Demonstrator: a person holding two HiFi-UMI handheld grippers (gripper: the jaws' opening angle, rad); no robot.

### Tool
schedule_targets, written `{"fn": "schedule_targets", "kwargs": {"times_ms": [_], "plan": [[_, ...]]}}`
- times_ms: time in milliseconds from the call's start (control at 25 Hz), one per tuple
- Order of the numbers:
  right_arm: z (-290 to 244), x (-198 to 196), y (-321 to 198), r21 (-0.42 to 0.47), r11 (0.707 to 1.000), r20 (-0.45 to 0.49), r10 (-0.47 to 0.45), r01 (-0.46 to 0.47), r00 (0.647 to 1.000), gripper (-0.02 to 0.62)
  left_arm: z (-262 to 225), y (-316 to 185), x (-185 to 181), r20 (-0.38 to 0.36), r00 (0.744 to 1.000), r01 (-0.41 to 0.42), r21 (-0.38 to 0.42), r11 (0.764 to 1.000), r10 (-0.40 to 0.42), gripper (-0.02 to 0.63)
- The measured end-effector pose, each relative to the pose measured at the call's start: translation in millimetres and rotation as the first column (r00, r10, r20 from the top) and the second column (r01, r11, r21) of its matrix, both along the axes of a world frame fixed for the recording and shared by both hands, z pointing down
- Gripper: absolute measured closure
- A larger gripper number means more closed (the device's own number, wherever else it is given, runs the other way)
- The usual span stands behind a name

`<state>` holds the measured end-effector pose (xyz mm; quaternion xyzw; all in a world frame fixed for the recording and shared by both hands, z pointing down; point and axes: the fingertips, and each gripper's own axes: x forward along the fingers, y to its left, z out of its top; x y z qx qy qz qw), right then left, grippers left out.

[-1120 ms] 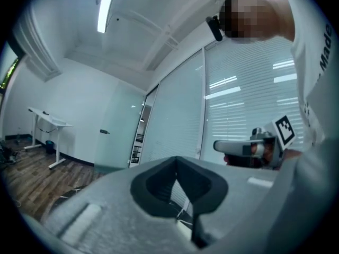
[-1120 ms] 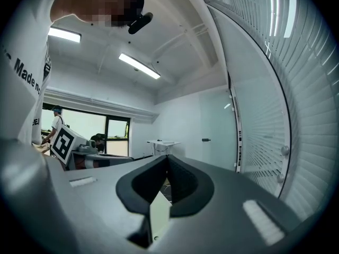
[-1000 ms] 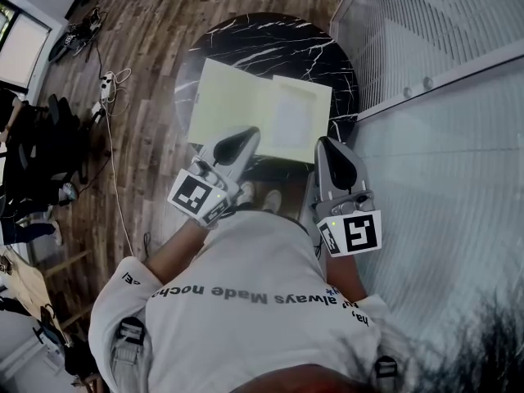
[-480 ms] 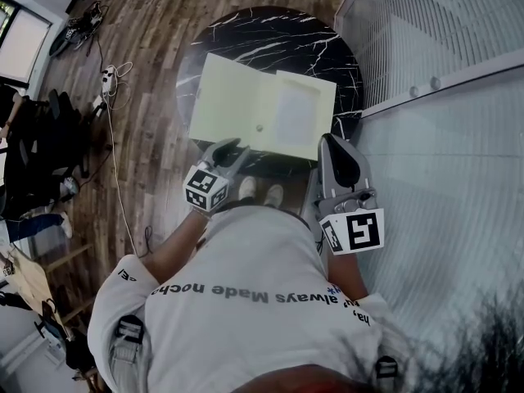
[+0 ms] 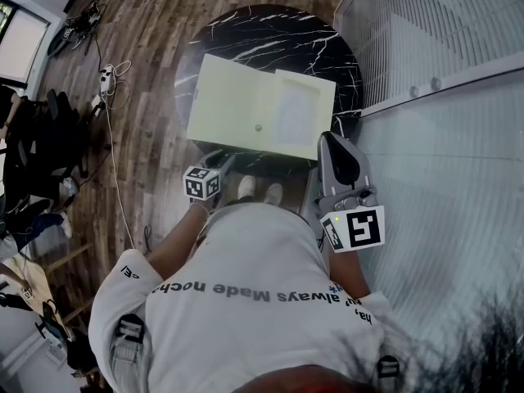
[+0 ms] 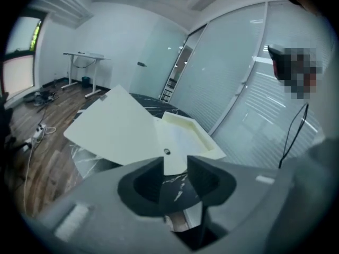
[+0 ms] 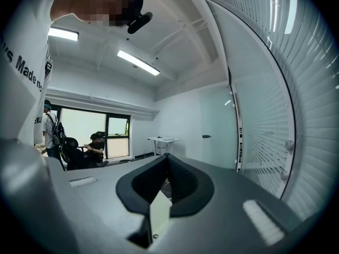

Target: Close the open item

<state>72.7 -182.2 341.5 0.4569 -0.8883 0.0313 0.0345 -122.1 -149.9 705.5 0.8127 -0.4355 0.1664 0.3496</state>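
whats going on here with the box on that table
A person stands at a round black table with tongs in each hand. A pale box lies on it with its lid open, not yet closed. The left tongs sit low by the near edge, jaws just opening, nothing gripped. The right tongs, shut, hover level by the box's right corner.

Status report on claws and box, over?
Left claw just opening, nothing gripped, at near edge of box. Right claw shut, beside it. Box open. Nothing blocking.

White lettered shirt (image 5: 246,260), two grey tools (image 5: 225,158) (image 5: 332,140)
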Motion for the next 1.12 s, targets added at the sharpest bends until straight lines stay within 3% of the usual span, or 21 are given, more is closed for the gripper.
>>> {"fn": "schedule_targets", "kwargs": {"times_ms": [160,320,560,760,880,960,1120], "plan": [[0.1,-1.8,-0.2,-0.005,1.0,-0.003,-0.004,0.004,1.0,0.594,23.5,-2.9,-8.5,-0.046,0.997,0.061,-0.069,0.996,-0.065,0.45],[1.6,-5.1,0.0,-0.004,1.0,-0.006,-0.011,0.011,1.0,0.594,45.6,-12.6,-17.8,-0.125,0.978,0.152,-0.129,0.98,-0.168,0.415],[0.5,-8.4,1.2,-0.005,1.0,-0.017,-0.017,0.017,1.0,0.594,69.8,-25.1,-27.3,-0.149,0.957,0.221,-0.187,0.957,-0.25,0.36],[0.6,-9.7,1.5,-0.009,1.0,-0.022,-0.016,0.016,1.0,0.594,79.2,-40.9,-34.8,-0.195,0.925,0.285,-0.213,0.934,-0.327,0.353],[0.5,-8.7,3.5,-0.008,1.0,-0.024,-0.01,0.01,1.0,0.594,82.4,-50.0,-45.9,-0.24,0.883,0.354,-0.223,0.908,-0.403,0.43],[0.5,-7.1,4.7,-0.01,1.0,-0.025,-0.004,0.004,1.0,0.594,83.9,-53.7,-53.8,-0.255,0.861,0.39,-0.222,0.893,-0.44,0.546],[2.0,-2.6,5.9,-0.012,1.0,-0.023,0.008,-0.008,1.0,0.594,86.1,-57.0,-61.4,-0.277,0.833,0.427,-0.229,0.875,-0.479,0.588]]}}
